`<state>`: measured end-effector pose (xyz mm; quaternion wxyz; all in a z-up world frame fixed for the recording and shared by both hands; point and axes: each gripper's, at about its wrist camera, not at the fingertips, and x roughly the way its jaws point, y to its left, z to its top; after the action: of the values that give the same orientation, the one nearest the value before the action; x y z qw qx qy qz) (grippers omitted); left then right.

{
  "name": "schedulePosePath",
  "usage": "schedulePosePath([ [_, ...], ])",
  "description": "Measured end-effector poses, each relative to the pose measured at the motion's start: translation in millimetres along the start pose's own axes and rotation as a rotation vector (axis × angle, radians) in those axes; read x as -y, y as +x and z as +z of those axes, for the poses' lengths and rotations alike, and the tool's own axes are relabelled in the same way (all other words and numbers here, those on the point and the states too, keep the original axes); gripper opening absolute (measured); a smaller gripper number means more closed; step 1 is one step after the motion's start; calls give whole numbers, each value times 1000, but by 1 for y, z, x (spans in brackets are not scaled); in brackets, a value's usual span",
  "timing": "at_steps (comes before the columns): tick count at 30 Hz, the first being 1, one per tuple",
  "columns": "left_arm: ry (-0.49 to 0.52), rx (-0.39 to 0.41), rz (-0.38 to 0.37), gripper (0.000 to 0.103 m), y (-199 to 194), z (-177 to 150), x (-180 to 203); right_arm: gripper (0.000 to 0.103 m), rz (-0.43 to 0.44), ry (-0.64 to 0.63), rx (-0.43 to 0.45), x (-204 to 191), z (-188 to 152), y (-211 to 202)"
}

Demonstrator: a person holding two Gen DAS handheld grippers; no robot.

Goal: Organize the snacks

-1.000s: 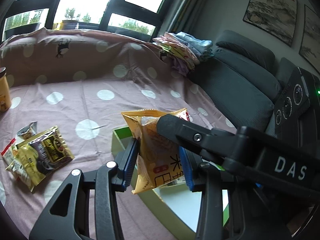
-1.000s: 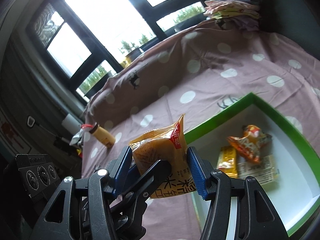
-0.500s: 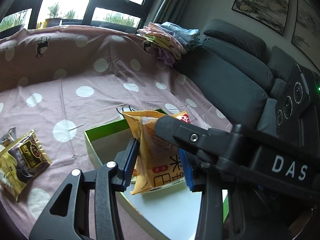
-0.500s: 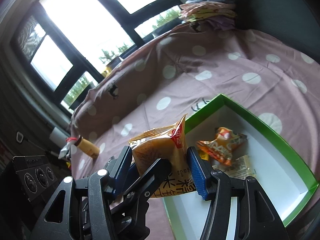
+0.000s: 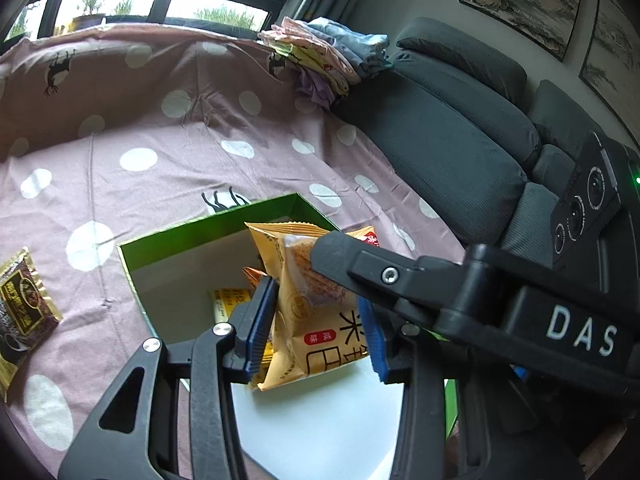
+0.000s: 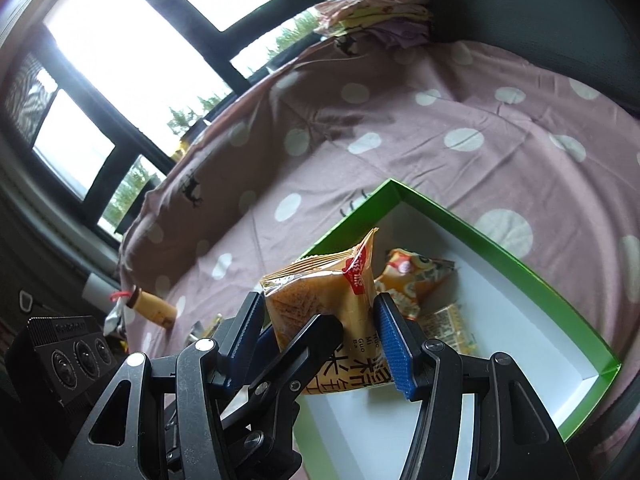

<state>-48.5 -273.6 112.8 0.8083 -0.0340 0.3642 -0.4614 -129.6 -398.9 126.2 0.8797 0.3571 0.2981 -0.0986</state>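
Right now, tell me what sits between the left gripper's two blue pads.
The orange snack packet, upright and pinched by the left gripper, above the green box. The left wrist view shows it.

The right tongs (image 6: pixel 320 334) clasp an orange snack packet (image 6: pixel 320 300) between blue pads, above the near corner of a green-rimmed white box (image 6: pixel 500 248). The left tongs' finger (image 6: pixel 308 340) crosses the packet's front. Two other packets (image 6: pixel 420 280) lie in the box.
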Motion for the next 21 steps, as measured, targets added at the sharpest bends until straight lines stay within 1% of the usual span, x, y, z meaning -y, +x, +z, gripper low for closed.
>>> schedulePosePath([
  [11, -35, -62, -17, 41, 20, -4, -3, 60, -47, 43, -40, 12, 1, 10],
  [21, -46, -117, -6, 41, 30, -7, -5, 60, -66, 73, -83, 21, 0, 19],
])
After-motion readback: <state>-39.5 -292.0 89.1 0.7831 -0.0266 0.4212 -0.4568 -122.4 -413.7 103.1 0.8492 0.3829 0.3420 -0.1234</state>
